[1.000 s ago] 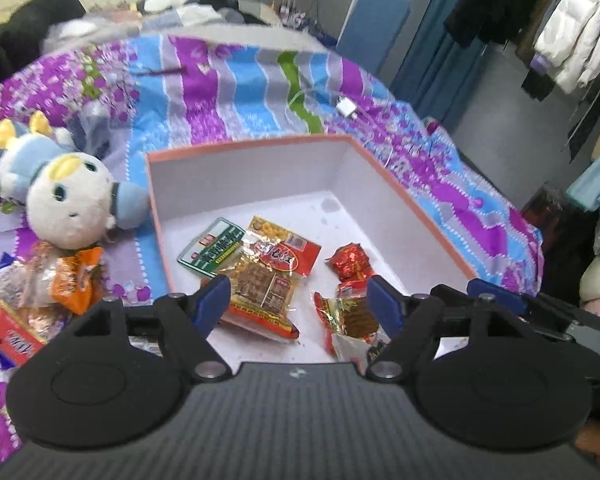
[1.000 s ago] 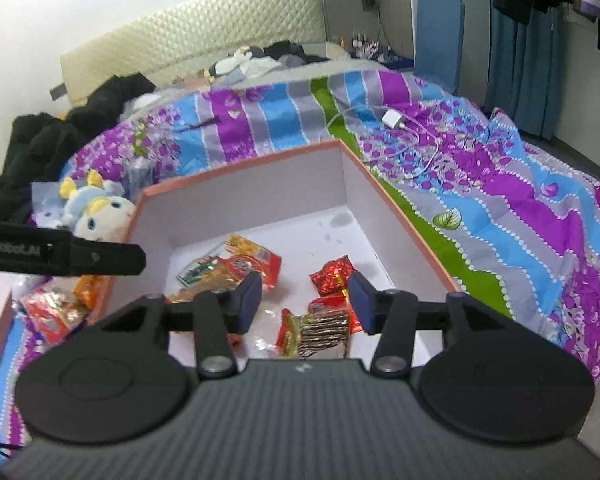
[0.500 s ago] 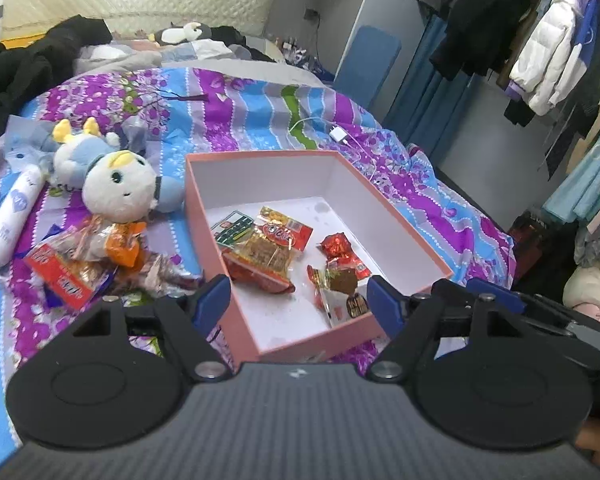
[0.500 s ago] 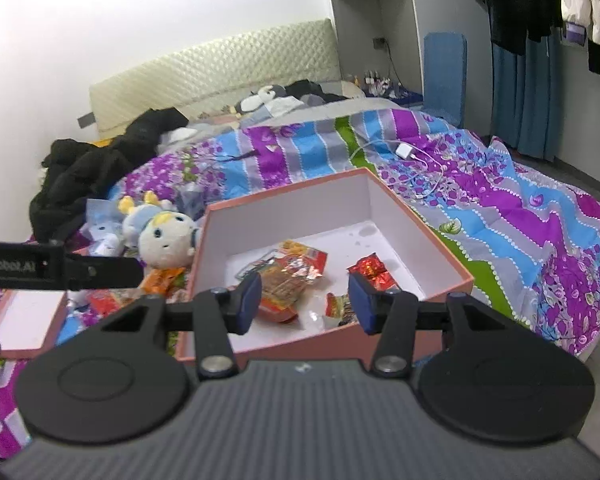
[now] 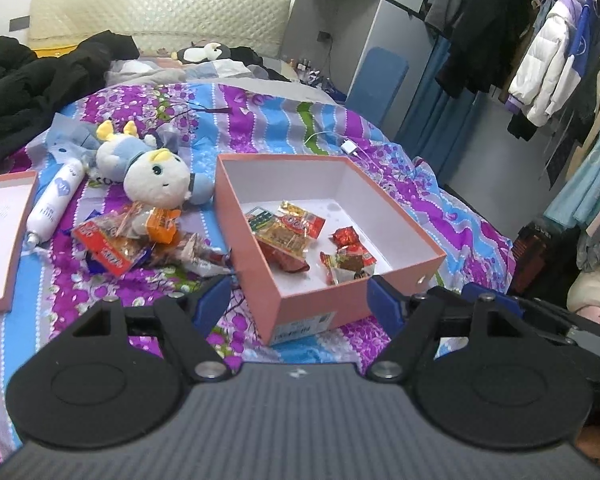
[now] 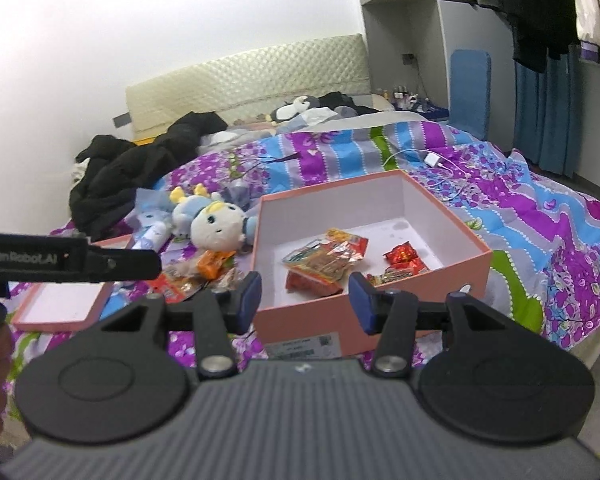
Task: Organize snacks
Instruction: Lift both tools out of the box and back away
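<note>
A pink box [image 5: 300, 300] [image 6: 400, 312] sits open on the bed with several snack packets [image 5: 296, 232] [image 6: 324, 260] inside, among them red-wrapped ones [image 5: 346, 236] [image 6: 400, 254]. More snack packets [image 5: 120, 240] [image 6: 204, 268] lie in a heap on the bedspread left of the box. My left gripper [image 5: 298, 306] hangs wide open in front of the box's near corner, nothing between its fingers. My right gripper [image 6: 304, 298] is open too, held empty before the box's near wall.
A plush toy [image 5: 156, 180] [image 6: 216, 226] lies behind the loose snacks, a white tube [image 5: 54, 204] to its left. The pink box lid [image 5: 0, 240] [image 6: 56, 306] rests at far left. A charger and cable [image 5: 348, 146] [image 6: 432, 158] lie beyond the box. Black clothes [image 5: 28, 84] are piled at the back.
Both grippers have pulled back and up from over the box; the whole box and the bedspread around it now show. Neither gripper's opening has changed.
</note>
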`<state>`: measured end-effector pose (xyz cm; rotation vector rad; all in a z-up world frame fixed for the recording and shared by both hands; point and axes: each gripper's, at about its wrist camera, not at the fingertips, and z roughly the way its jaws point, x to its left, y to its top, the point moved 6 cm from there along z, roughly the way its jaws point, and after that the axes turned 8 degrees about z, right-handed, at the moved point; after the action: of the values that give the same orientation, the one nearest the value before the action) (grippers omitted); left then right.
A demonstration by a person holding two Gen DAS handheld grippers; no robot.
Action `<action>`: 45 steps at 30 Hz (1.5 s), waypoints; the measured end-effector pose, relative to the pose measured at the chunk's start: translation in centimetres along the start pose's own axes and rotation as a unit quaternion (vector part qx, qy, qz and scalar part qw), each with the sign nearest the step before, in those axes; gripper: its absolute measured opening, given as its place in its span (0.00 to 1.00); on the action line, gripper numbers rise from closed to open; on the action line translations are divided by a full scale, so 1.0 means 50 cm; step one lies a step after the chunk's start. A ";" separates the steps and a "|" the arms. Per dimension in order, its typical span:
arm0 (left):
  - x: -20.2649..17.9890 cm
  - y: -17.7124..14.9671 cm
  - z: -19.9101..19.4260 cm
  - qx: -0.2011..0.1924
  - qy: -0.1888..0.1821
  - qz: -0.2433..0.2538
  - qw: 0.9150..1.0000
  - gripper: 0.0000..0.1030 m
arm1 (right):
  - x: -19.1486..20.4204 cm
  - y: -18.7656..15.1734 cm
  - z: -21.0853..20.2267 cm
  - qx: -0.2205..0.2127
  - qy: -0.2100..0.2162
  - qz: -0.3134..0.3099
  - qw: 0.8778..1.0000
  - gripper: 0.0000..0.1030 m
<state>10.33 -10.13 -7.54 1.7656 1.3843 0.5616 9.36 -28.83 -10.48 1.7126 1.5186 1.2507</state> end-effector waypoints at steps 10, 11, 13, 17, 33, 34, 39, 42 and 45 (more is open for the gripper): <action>0.035 -0.028 -0.056 -0.010 0.029 -0.014 0.999 0.77 | 0.052 -0.028 -0.005 0.016 0.027 -0.014 0.999 0.49; 0.041 -0.029 -0.057 -0.010 0.032 -0.016 0.999 0.77 | 0.060 -0.030 -0.004 0.019 0.030 -0.015 0.999 0.49; 0.052 -0.034 -0.063 -0.012 0.038 -0.021 0.999 0.77 | 0.075 -0.035 -0.001 0.022 0.041 -0.017 0.999 0.49; 0.077 -0.047 -0.069 -0.008 0.043 -0.037 0.998 0.77 | 0.101 -0.048 0.003 0.030 0.053 -0.026 0.998 0.49; 0.207 -0.089 -0.017 0.007 0.077 -0.058 0.995 0.77 | 0.165 -0.096 0.099 0.031 0.065 -0.054 0.996 0.49; 0.216 -0.087 -0.012 0.007 0.079 -0.055 0.995 0.77 | 0.172 -0.097 0.109 0.033 0.068 -0.058 0.996 0.49; 0.271 -0.084 0.028 0.007 0.079 -0.063 0.995 0.77 | 0.212 -0.110 0.154 0.031 0.081 -0.084 0.993 0.49; 0.311 -0.089 0.071 0.012 0.082 -0.063 0.995 0.77 | 0.241 -0.123 0.185 0.028 0.088 -0.104 0.990 0.49; 0.353 -0.105 0.129 0.026 0.101 -0.042 0.994 0.77 | 0.268 -0.143 0.227 0.021 0.084 -0.135 0.987 0.49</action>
<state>17.42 4.87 -17.79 1.7193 1.6170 0.6786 15.24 -12.29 -17.62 1.3978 1.8176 1.2504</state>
